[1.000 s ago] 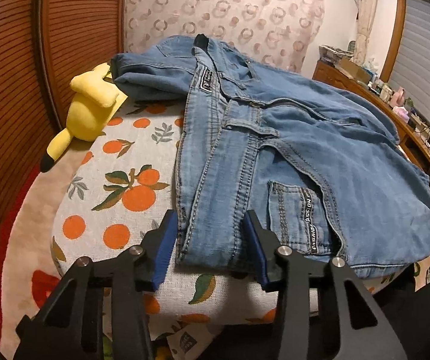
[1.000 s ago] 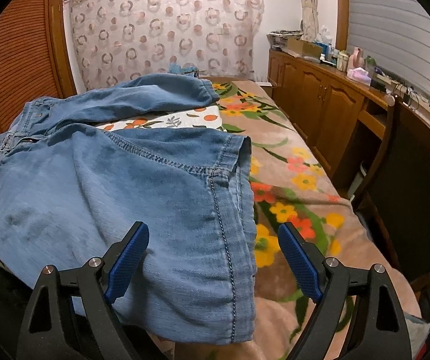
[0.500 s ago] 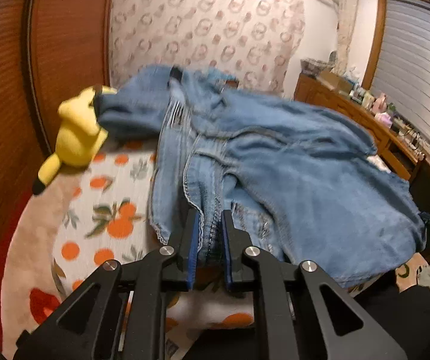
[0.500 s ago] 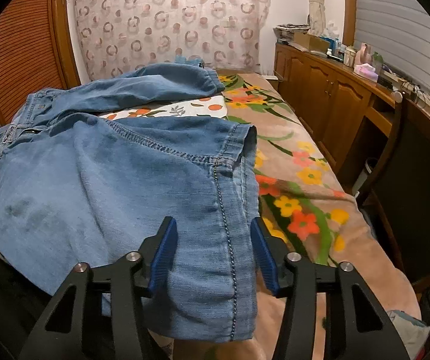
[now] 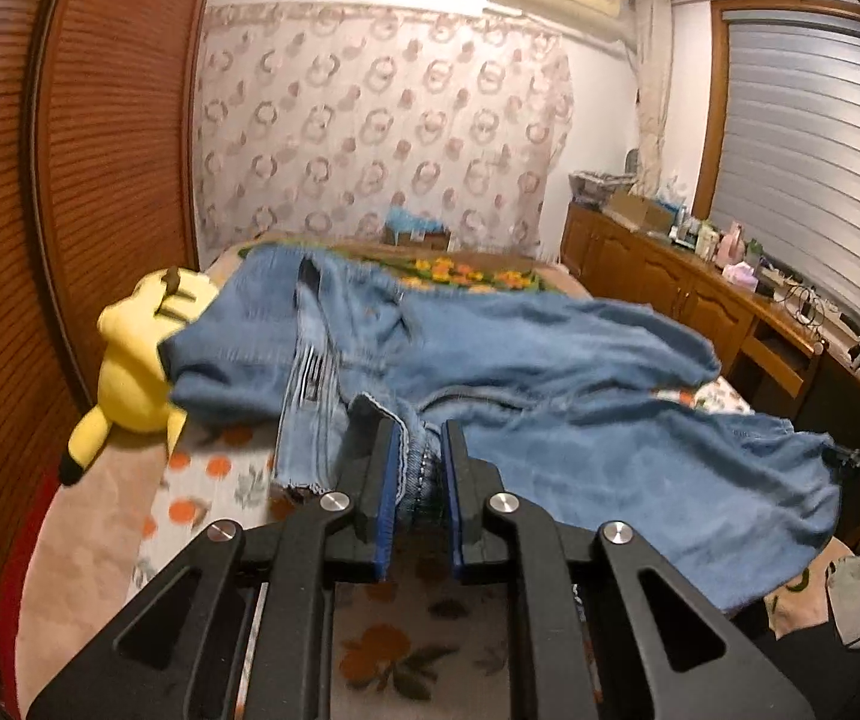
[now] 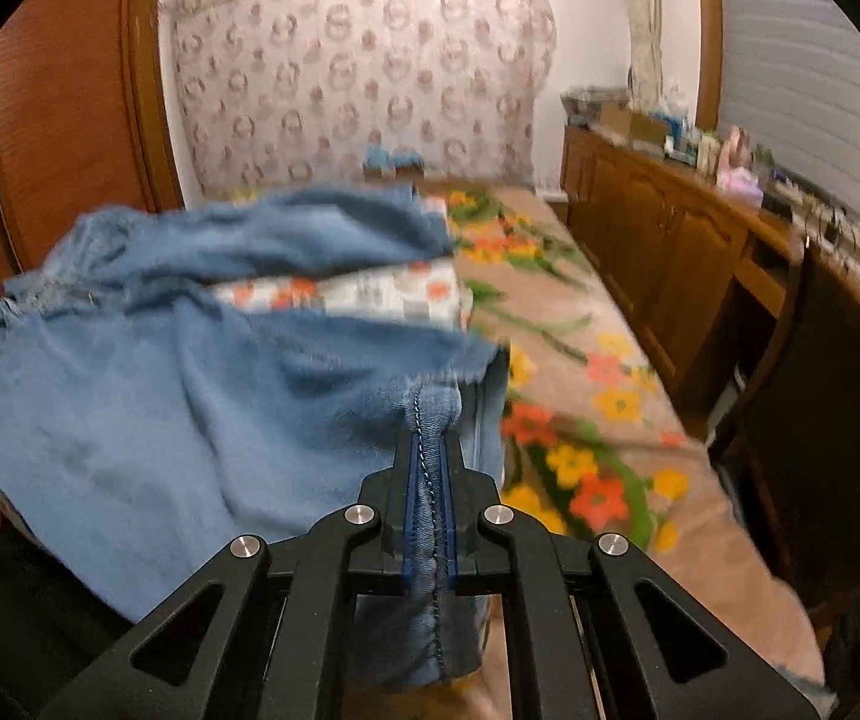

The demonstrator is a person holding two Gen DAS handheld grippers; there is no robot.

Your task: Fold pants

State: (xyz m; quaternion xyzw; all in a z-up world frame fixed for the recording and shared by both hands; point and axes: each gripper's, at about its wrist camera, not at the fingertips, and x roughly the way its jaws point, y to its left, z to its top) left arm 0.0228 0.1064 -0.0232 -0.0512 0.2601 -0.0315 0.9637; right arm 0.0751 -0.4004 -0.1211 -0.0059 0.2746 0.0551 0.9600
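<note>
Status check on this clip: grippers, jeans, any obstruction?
Left gripper shut on jeans waistband. Right gripper shut on leg hem seam. Yellow plush touching the denim's far edge.

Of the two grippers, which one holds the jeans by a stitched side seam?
The right gripper: a stitched seam of the jeans runs between its pads. The left gripper pinches bunched denim instead.

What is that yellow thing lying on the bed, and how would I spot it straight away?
Look at the bed with the flowered cover, on the side by the slatted wooden doors. There, touching the far corner of the blue jeans, lies a soft plush toy. It is the only bright yellow thing, with a black-tipped end pointing toward the camera.
</note>
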